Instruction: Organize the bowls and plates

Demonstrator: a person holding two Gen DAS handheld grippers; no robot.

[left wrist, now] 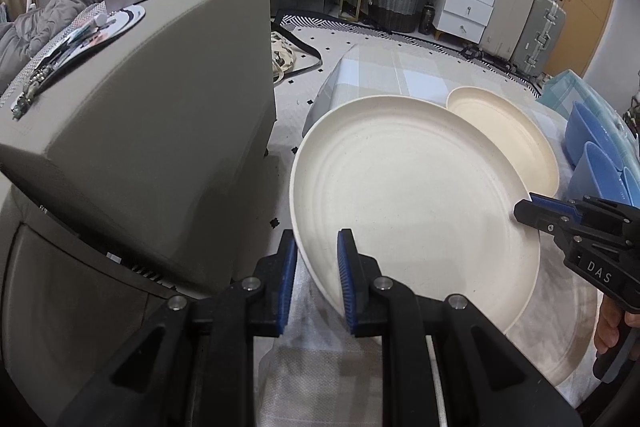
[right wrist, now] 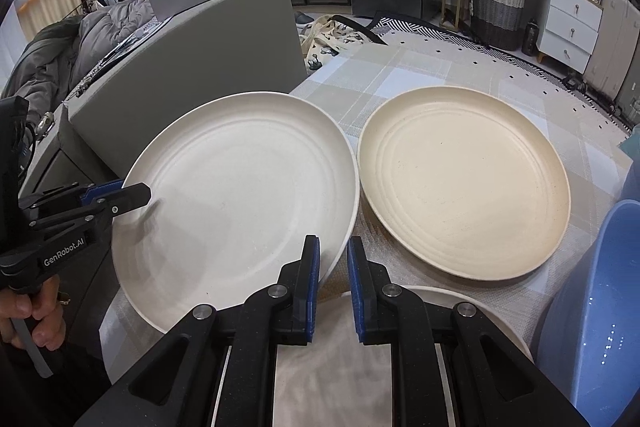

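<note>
A white plate [left wrist: 412, 187] is held tilted above the checked table, also in the right wrist view [right wrist: 240, 203]. My left gripper [left wrist: 318, 267] is shut on its near rim; it appears at the left in the right wrist view [right wrist: 132, 197]. My right gripper [right wrist: 333, 267] is shut on the plate's opposite rim; it shows at the right in the left wrist view [left wrist: 528, 209]. A cream plate [right wrist: 464, 183] lies flat on the table beyond, also seen in the left wrist view [left wrist: 504, 131]. Another white plate [right wrist: 472, 311] lies under my right gripper.
Blue bowls [left wrist: 596, 163] stand at the table's right side; one blue bowl [right wrist: 600, 307] is close by my right gripper. A grey sofa arm [left wrist: 160, 131] with a box and clutter stands left of the table [right wrist: 440, 75]. Drawers, a woven basket [right wrist: 496, 7] and suitcases line the far wall.
</note>
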